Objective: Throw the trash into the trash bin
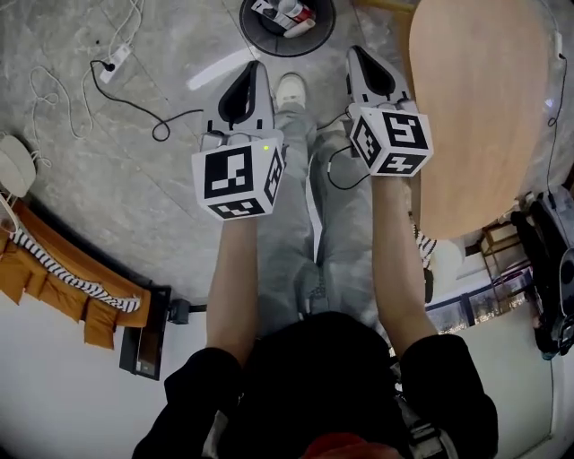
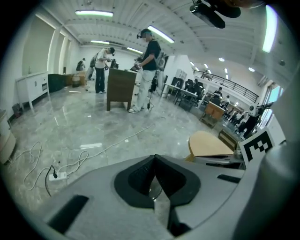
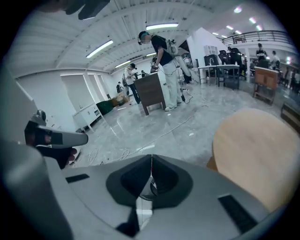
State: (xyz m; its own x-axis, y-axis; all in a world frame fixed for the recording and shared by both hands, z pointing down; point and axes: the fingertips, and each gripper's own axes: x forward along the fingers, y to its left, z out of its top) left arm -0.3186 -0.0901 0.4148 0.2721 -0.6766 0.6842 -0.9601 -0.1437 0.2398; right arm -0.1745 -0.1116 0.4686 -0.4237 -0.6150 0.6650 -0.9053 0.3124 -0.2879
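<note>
The trash (image 1: 287,15), red and white packaging as far as you can make out, lies inside the bin (image 1: 254,36) on the floor (image 1: 134,170), straight ahead of your feet at the top of the head view. That suggests the throw is done, at least for those pieces. Your left gripper (image 1: 256,67) hangs just short of the bin with its jaws pressed together and nothing between them; the left gripper view shows this plainly. Your right gripper (image 1: 359,52), beside it, also has its jaws closed and empty. No loose trash shows on the visible part of the round counter (image 1: 484,108) to your right, nor on the floor around the cables (image 1: 134,108). What lies beyond these views cannot be told.
</note>
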